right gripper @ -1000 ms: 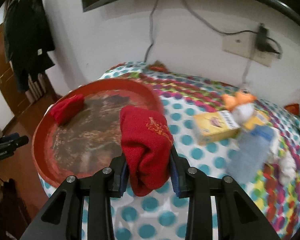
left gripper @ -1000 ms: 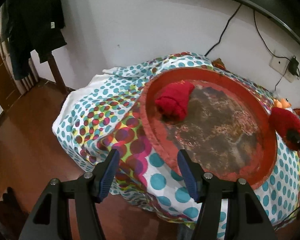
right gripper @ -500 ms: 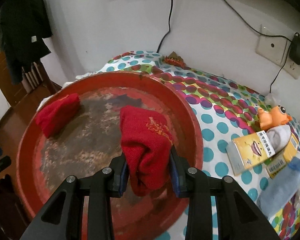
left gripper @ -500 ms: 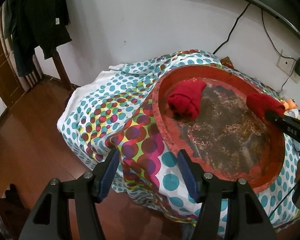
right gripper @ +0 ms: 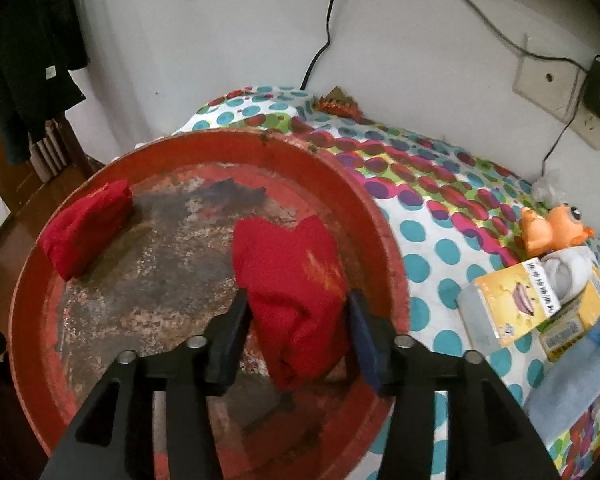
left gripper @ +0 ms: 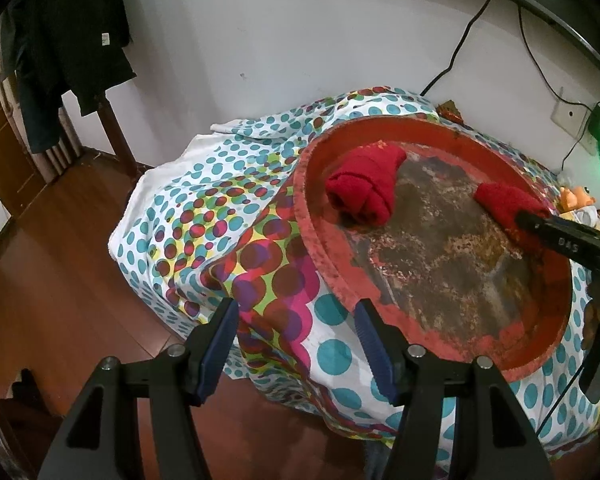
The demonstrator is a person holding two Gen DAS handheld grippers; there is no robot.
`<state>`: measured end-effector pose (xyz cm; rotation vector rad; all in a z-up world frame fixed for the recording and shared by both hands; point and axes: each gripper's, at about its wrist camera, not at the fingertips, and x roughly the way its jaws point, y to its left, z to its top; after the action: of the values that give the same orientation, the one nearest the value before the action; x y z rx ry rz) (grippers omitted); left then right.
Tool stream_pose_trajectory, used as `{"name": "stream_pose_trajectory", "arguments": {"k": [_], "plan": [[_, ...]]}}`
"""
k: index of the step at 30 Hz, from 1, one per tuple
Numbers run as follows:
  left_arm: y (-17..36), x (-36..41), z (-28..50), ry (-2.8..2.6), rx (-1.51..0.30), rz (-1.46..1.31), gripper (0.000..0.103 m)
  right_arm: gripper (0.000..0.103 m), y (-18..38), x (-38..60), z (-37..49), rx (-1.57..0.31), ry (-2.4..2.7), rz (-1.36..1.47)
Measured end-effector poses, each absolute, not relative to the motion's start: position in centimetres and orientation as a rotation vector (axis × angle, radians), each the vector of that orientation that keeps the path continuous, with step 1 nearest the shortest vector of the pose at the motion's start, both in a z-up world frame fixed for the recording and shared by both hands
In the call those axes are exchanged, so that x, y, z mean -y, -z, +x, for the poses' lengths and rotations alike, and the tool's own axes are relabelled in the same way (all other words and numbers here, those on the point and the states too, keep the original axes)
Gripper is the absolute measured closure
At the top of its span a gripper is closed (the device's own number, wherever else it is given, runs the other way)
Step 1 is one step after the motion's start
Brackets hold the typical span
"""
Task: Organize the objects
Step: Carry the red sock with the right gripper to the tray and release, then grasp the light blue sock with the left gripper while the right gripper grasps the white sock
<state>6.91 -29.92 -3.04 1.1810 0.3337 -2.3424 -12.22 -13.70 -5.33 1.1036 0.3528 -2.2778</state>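
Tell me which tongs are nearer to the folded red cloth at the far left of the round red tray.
Right. Both stay apart from the folded red cloth; the left tongs hang outside the round red tray.

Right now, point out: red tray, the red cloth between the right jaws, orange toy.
red tray point(right gripper: 384, 240), right wrist view, bare right rim.
red cloth point(right gripper: 296, 292), right wrist view, middle of the bundle.
orange toy point(right gripper: 556, 228), right wrist view, its body.
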Motion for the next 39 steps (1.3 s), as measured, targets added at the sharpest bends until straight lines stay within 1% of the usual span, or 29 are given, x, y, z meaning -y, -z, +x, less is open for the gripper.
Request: {"name": "stream_pose_trajectory", "arguments": {"k": [2, 6, 11, 14, 18, 29, 32, 35, 39], "plan": [[3.1, 29.8, 6.8, 2.343, -0.331, 1.183, 0.041, 0.043, 4.7, 13.1, -11.8, -0.333, 2.284, 1.082], [3.1, 29.5, 6.7, 2.344, -0.316, 1.179, 0.041, 0.041, 3.2, 11.3, -10.6, -0.297, 2.3, 1.036], [2.8, 28.9, 6.7, 2.356, -0.29, 1.173, 0.041, 0.04, 1.8, 6.8, -9.1, -0.212, 2.331, 0.999], [2.4, 28.2, 6.7, 2.384, -0.29, 1.158, 0.041, 0.04, 1.4, 3.5, -8.8, -0.204, 2.389, 0.979], [2.2, 26.6, 6.4, 2.402, -0.23, 1.164, 0.041, 0.04, 1.0, -1.0, -8.9, -0.201, 2.48, 0.974], [0.8, 20.3, 5.4, 2.523, -0.046, 1.157, 0.041, 0.04, 3.6, -12.2, -12.6, -0.241, 2.687, 1.11], [0.9, 18.2, 5.0, 2.569, 0.001, 1.189, 0.041, 0.04, 4.5, -14.1, -14.0, -0.202, 2.709, 1.141], [1.1, 15.7, 4.8, 2.6, 0.096, 1.212, 0.041, 0.04, 5.2, -15.4, -15.4, -0.131, 2.723, 1.157], [1.6, 12.5, 4.4, 2.65, 0.206, 1.251, 0.041, 0.04, 6.1, -15.9, -17.0, -0.107, 2.718, 1.187]]}}
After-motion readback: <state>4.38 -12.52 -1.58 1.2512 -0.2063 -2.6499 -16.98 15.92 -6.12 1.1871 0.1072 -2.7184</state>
